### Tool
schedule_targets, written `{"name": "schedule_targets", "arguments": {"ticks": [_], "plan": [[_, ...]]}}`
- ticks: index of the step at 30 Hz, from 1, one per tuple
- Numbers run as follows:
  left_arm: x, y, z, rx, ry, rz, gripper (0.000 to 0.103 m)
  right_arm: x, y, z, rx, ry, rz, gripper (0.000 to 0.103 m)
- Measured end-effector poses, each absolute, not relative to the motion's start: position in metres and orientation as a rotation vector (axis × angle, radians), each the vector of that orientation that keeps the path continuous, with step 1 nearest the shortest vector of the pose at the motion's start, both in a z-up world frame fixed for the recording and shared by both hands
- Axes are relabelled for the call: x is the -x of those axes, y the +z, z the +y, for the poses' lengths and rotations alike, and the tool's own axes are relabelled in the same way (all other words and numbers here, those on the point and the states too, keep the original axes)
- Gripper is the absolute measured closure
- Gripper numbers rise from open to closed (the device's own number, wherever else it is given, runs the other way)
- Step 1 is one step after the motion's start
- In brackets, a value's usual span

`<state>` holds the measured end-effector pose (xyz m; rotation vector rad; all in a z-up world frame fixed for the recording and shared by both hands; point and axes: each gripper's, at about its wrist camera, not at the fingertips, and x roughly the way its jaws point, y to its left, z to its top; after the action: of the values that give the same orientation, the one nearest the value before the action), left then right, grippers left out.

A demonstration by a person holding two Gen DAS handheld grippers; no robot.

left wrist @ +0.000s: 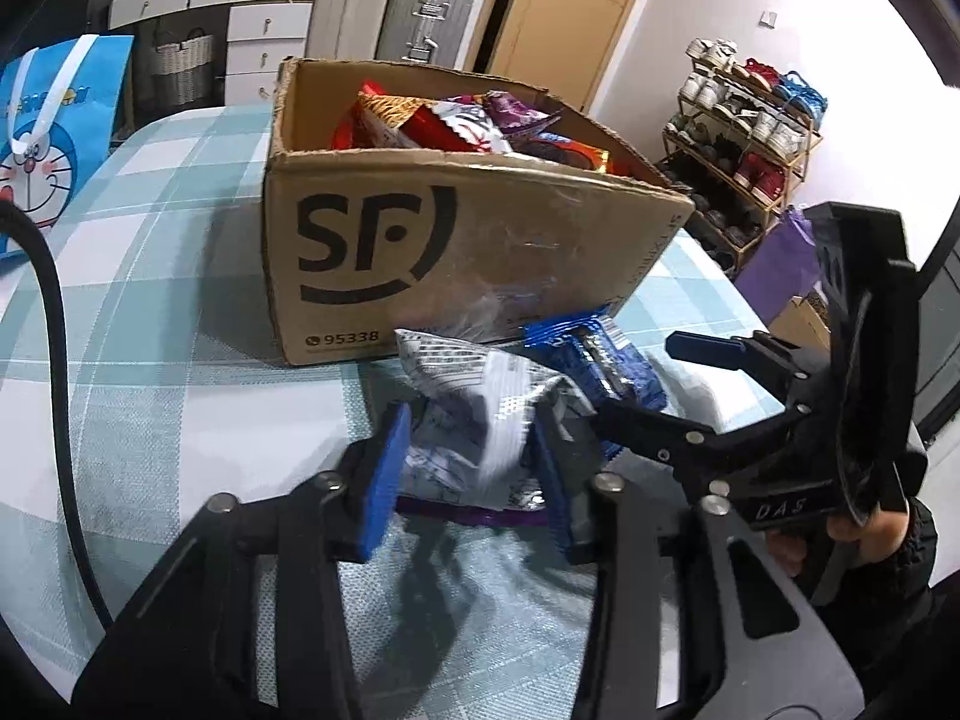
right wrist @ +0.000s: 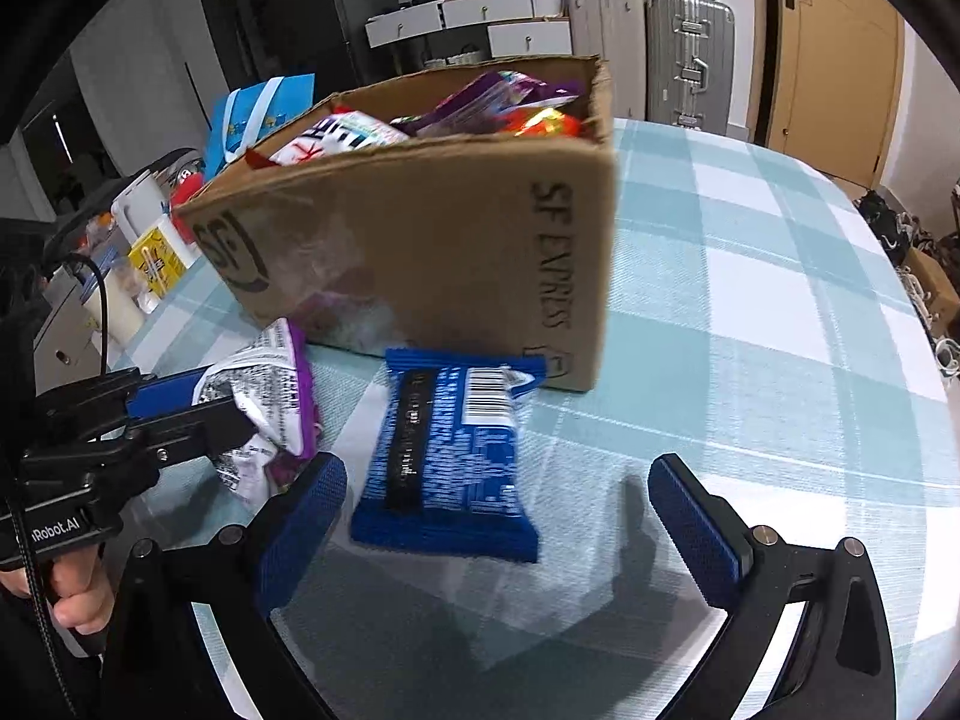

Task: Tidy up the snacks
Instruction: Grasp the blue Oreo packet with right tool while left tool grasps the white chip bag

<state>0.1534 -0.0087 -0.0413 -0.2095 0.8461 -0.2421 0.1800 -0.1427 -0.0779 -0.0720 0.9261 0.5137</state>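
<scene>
A cardboard SF box [left wrist: 456, 252] holding several snack packs stands on the checked tablecloth; it also shows in the right wrist view [right wrist: 456, 240]. My left gripper [left wrist: 474, 468] is shut on a silver and purple snack bag [left wrist: 480, 414], just in front of the box; that bag also shows in the right wrist view [right wrist: 270, 396]. A blue snack pack [right wrist: 450, 462] lies flat on the cloth in front of the box, also seen in the left wrist view [left wrist: 606, 360]. My right gripper [right wrist: 504, 516] is open, its pads either side of the blue pack's near end.
A blue Doraemon gift bag [left wrist: 54, 126] stands at the far left of the table. A white jug and yellow item [right wrist: 150, 246] sit left of the box. Suitcases [right wrist: 690, 54], drawers and a shoe rack [left wrist: 744, 144] stand beyond the table.
</scene>
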Motion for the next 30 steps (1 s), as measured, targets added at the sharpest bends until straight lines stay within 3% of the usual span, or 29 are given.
{"name": "schedule_targets", "arguments": {"ticks": [6, 8, 12, 14, 18, 21, 30], "plan": [[-0.155, -0.043, -0.004, 0.225, -0.232, 0.858, 0.052, -0.175, -0.083, -0.131, 0.134, 0.481, 0.91, 0.002], [-0.156, -0.044, -0.003, 0.235, -0.24, 0.866, 0.051, -0.175, -0.083, -0.131, 0.133, 0.489, 0.907, 0.009], [-0.157, -0.046, -0.006, 0.246, -0.242, 0.868, 0.036, -0.175, -0.084, -0.134, 0.112, 0.519, 0.913, 0.025], [-0.157, -0.048, -0.009, 0.233, -0.244, 0.874, 0.035, -0.175, -0.082, -0.135, 0.1, 0.531, 0.908, 0.028], [-0.158, -0.052, -0.016, 0.225, -0.242, 0.885, 0.033, -0.175, -0.081, -0.135, 0.086, 0.577, 0.919, 0.05], [-0.158, -0.054, -0.016, 0.232, -0.237, 0.892, 0.033, -0.17, -0.079, -0.132, 0.112, 0.581, 0.908, 0.056], [-0.164, -0.062, -0.029, 0.239, -0.241, 0.895, 0.033, -0.163, -0.07, -0.135, 0.129, 0.581, 0.883, 0.058]]}}
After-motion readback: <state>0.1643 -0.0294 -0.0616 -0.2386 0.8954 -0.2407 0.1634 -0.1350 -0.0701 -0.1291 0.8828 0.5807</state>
